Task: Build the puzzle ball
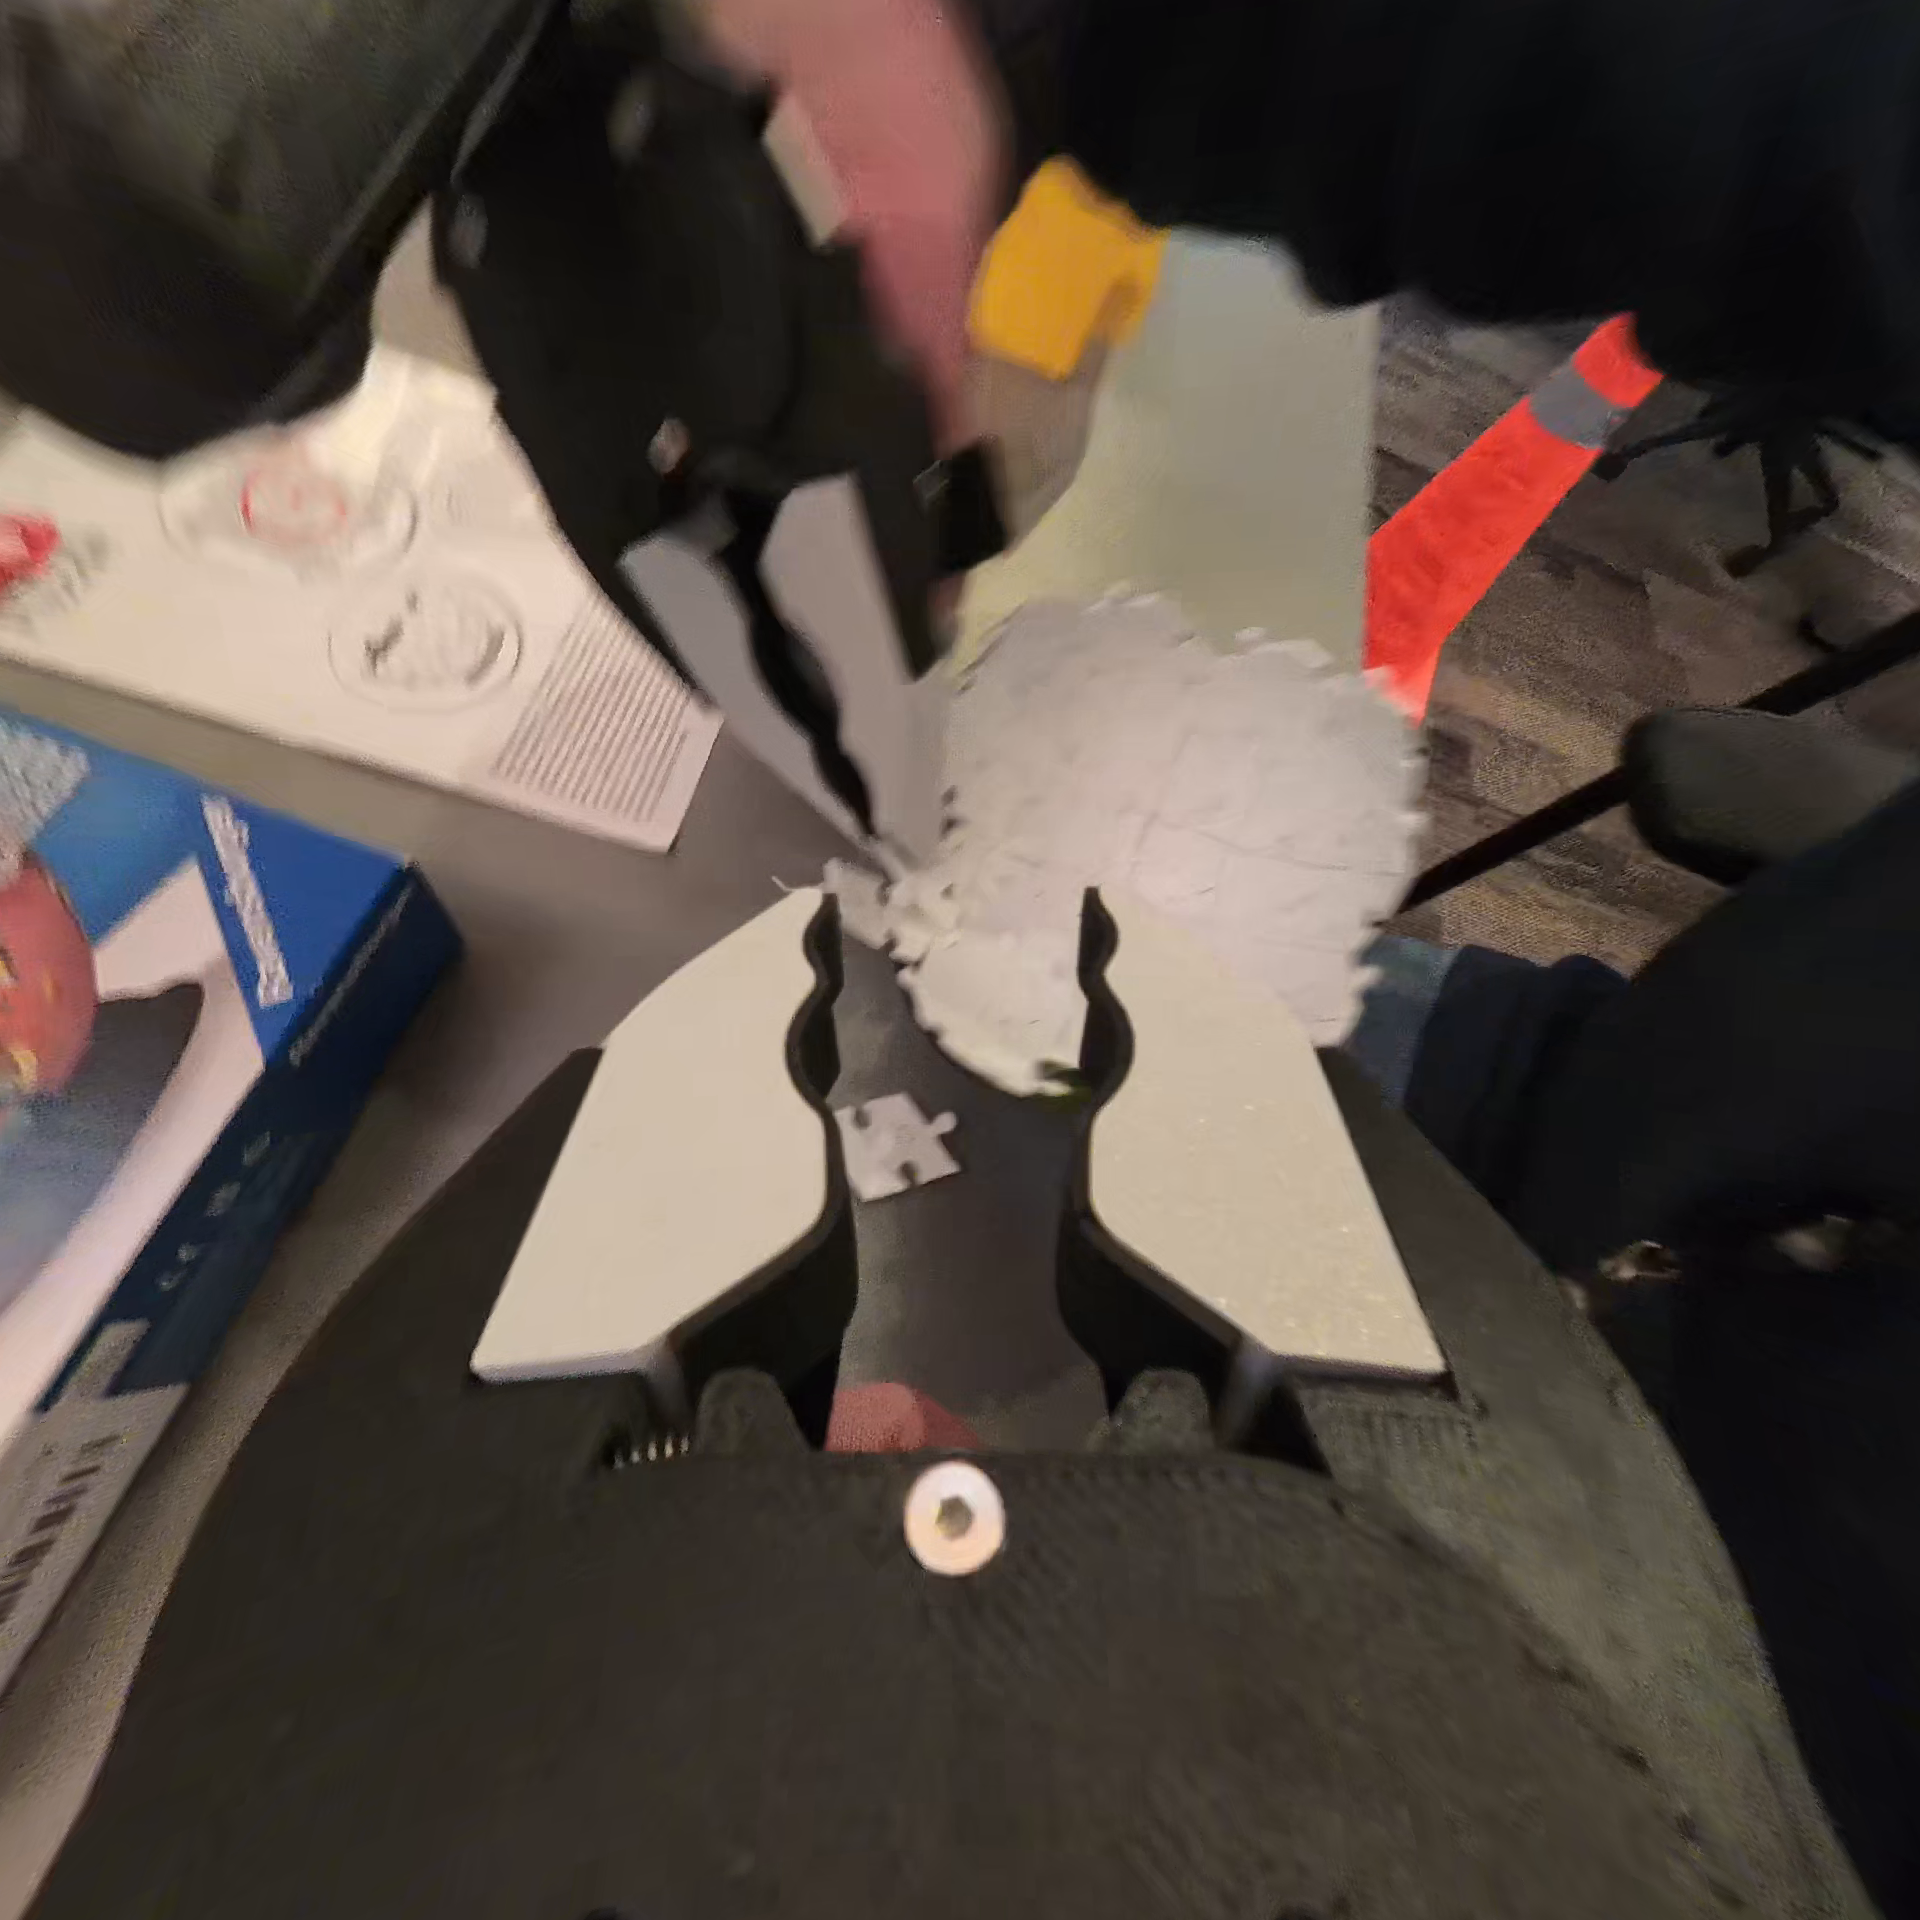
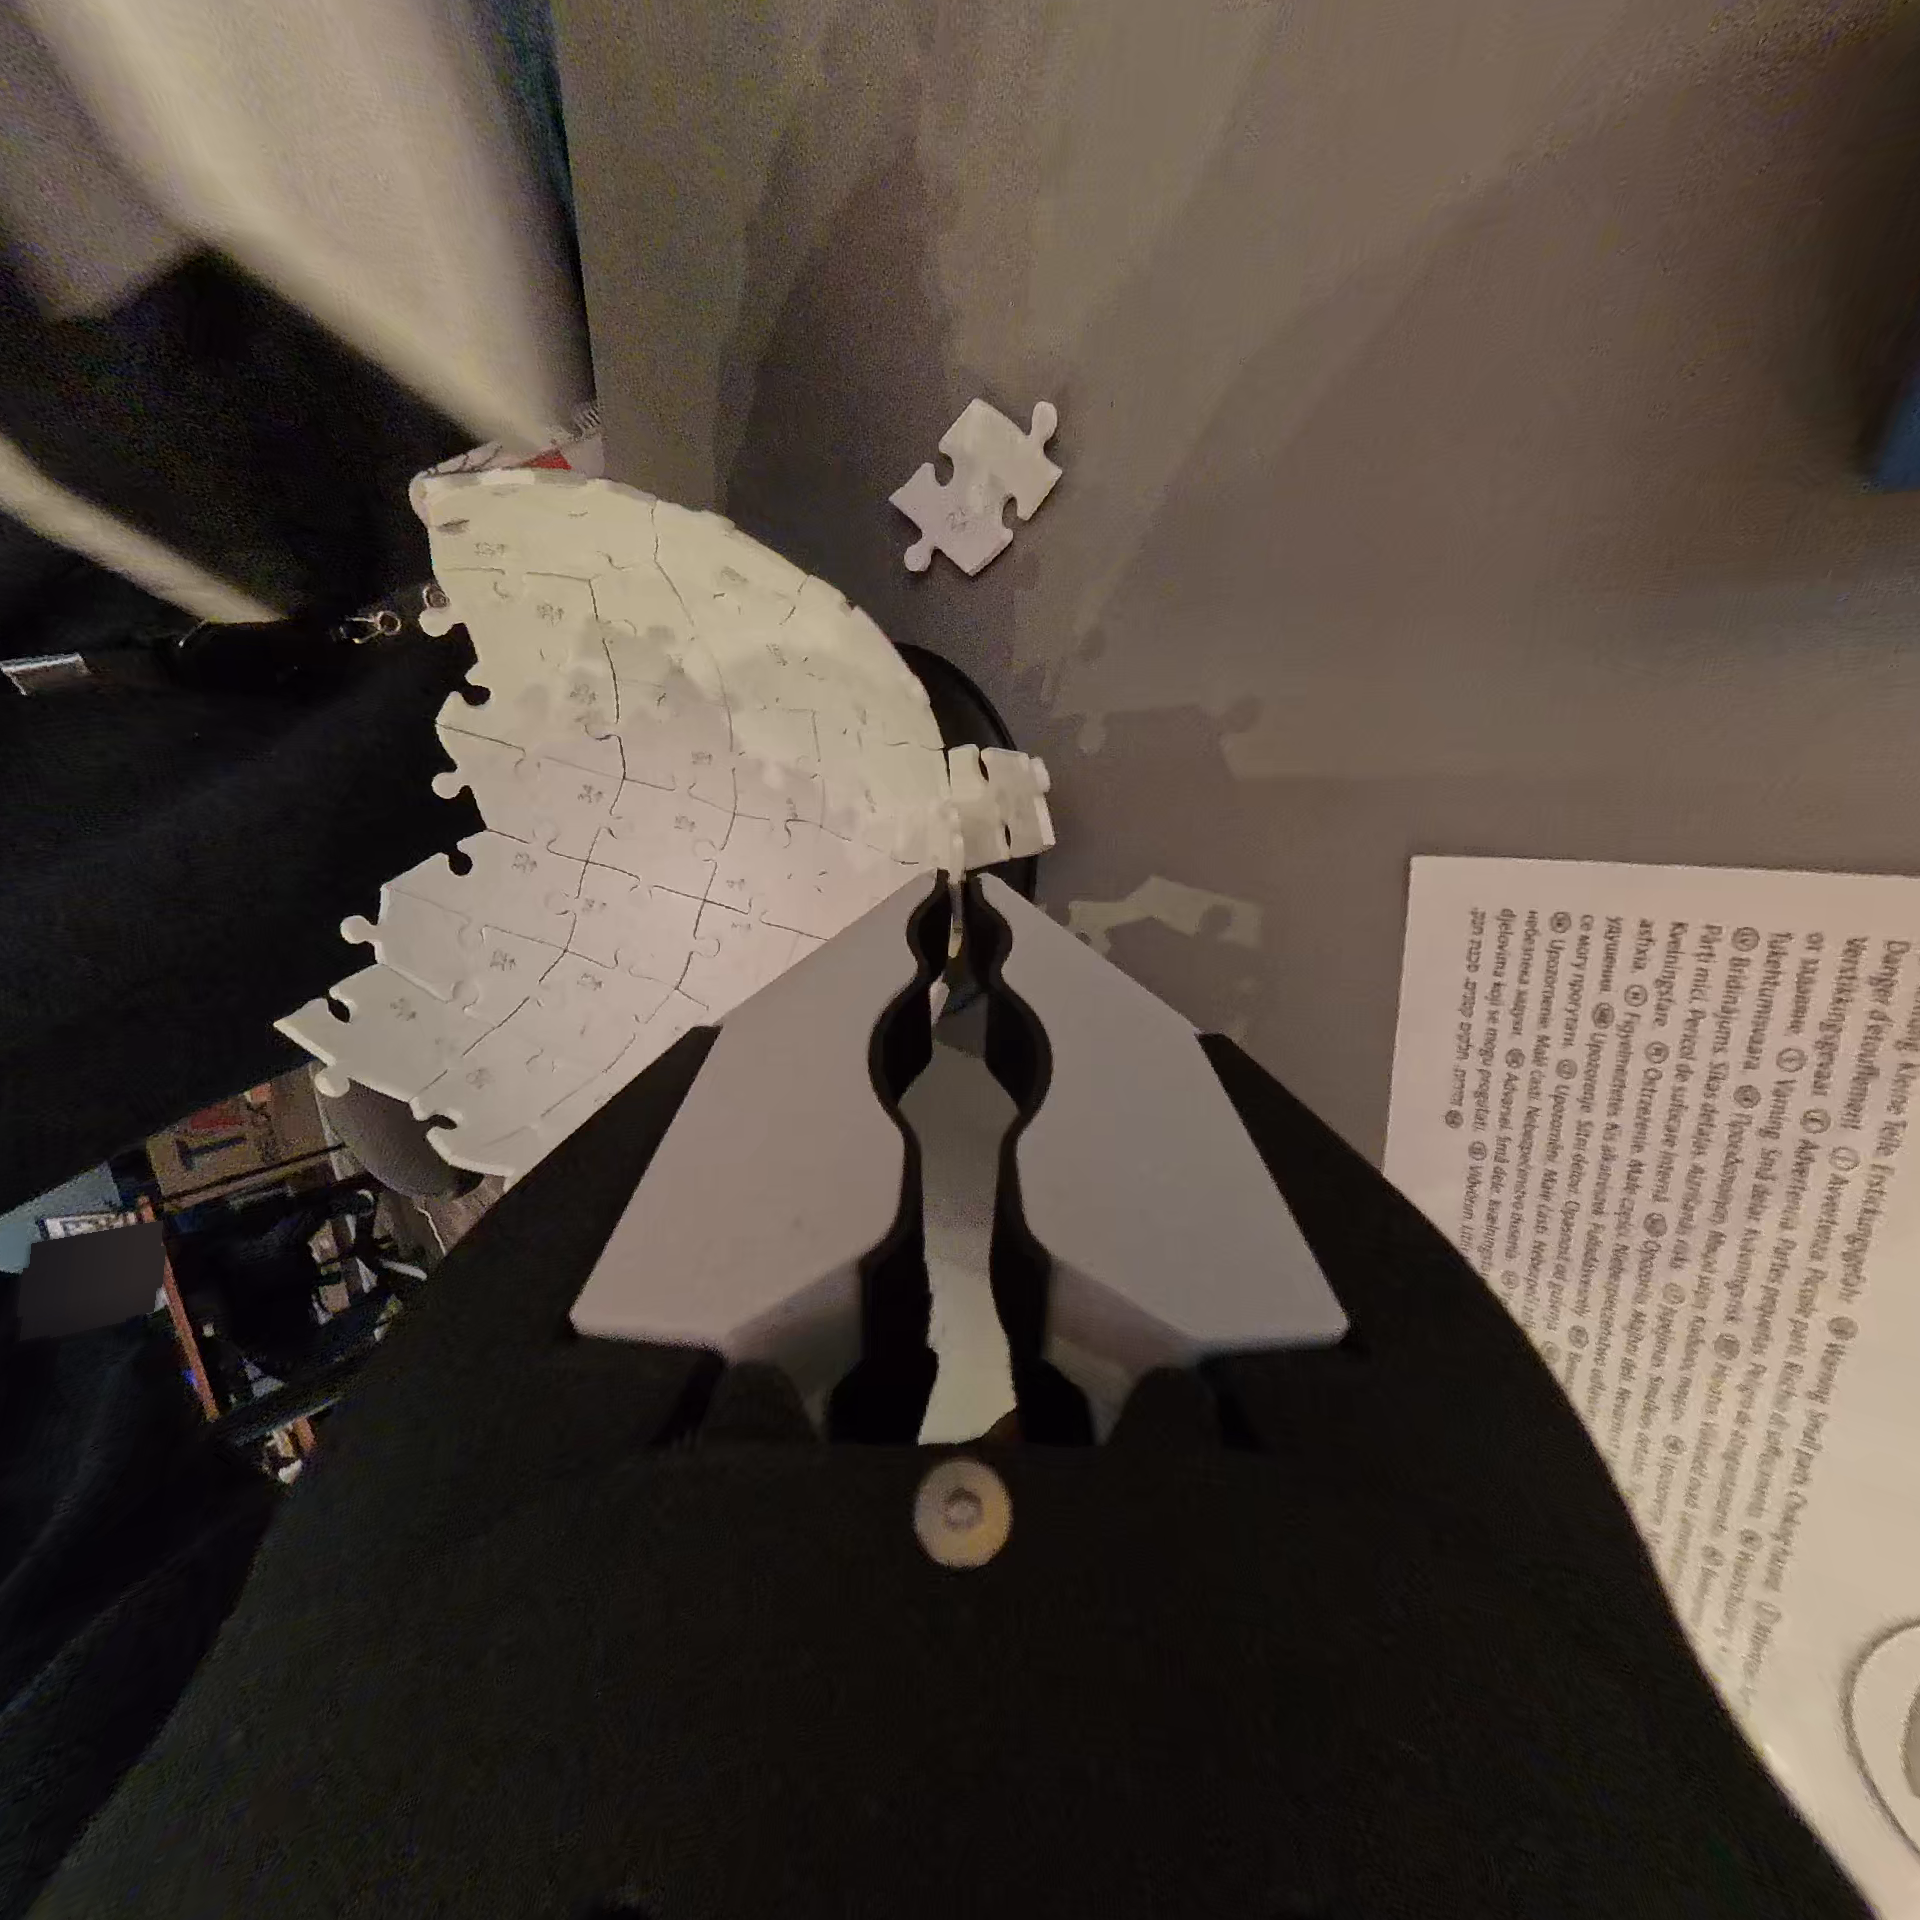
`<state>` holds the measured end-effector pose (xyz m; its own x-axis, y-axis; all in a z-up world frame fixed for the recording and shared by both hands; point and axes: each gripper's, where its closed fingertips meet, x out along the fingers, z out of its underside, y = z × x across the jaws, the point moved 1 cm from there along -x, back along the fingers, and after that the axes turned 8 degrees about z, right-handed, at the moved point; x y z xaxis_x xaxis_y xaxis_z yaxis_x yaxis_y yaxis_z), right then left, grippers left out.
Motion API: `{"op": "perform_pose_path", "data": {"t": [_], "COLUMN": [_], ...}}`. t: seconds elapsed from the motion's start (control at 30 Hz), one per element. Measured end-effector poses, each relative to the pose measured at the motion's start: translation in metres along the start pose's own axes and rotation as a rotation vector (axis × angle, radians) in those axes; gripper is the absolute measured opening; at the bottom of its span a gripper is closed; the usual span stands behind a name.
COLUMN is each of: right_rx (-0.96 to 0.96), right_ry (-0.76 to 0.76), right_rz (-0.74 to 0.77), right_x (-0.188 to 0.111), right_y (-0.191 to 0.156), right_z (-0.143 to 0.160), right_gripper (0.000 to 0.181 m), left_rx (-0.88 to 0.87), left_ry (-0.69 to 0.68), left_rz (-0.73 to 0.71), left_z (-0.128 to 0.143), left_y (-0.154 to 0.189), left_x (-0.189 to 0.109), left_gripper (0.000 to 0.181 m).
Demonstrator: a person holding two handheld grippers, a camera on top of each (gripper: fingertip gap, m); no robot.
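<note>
Right wrist view shows the right gripper [image 2: 954,883] with its fingers nearly closed, tips pinching the rim of the puzzle ball shell [image 2: 644,790], a curved white section of many joined pieces, held up off the grey tabletop [image 2: 1351,416]. Judged from its open, knobbed edges, well under a full sphere is built; much is left. One loose piece [image 2: 982,488] lies on the tabletop beyond the shell, toward the far edge. Left wrist view, blurred: the left gripper [image 1: 956,914] has fingers parted and grips nothing, though the shell hangs just at its tips. A second loose piece [image 1: 899,1148] lies on the tabletop between those fingers. Around: printed instruction sheet [image 2: 1662,1195] near the right side, blue puzzle box [image 1: 208,1039] at the left edge. The two grippers crowd one another at the shell, and a slip seems possible.
</note>
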<state>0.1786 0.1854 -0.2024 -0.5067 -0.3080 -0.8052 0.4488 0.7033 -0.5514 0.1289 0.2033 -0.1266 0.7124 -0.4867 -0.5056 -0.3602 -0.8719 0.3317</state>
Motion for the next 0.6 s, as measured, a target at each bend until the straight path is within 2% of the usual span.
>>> {"op": "perform_pose_path", "data": {"t": [0.1, 0.23, 0.33, 0.47, 0.6], "right_rx": [0.026, 0.069, 0.088, 0.098, 0.094], "right_ry": [0.039, 0.102, 0.145, 0.172, 0.172], "right_rz": [-0.009, -0.011, -0.018, -0.026, -0.029], "right_x": [0.001, 0.003, 0.004, 0.005, 0.004], "right_y": [-0.001, -0.002, -0.003, -0.003, -0.003], "right_z": [0.001, 0.000, 0.001, 0.000, 0.001], "right_gripper": [0.001, 0.000, 0.000, 0.000, 0.000], "left_rx": [0.167, 0.295, 0.350, 0.411, 0.476], "left_ry": [-0.013, -0.179, -0.295, -0.418, -0.472], "left_rz": [0.001, 0.040, 0.051, 0.018, -0.032], "left_z": [-0.017, -0.001, 0.022, 0.048, 0.054], "left_y": [0.049, 0.091, 0.100, 0.091, 0.081], "left_x": [-0.004, 0.021, 0.040, 0.055, 0.060], "left_gripper": [0.053, 0.062, 0.059, 0.051, 0.035]}}
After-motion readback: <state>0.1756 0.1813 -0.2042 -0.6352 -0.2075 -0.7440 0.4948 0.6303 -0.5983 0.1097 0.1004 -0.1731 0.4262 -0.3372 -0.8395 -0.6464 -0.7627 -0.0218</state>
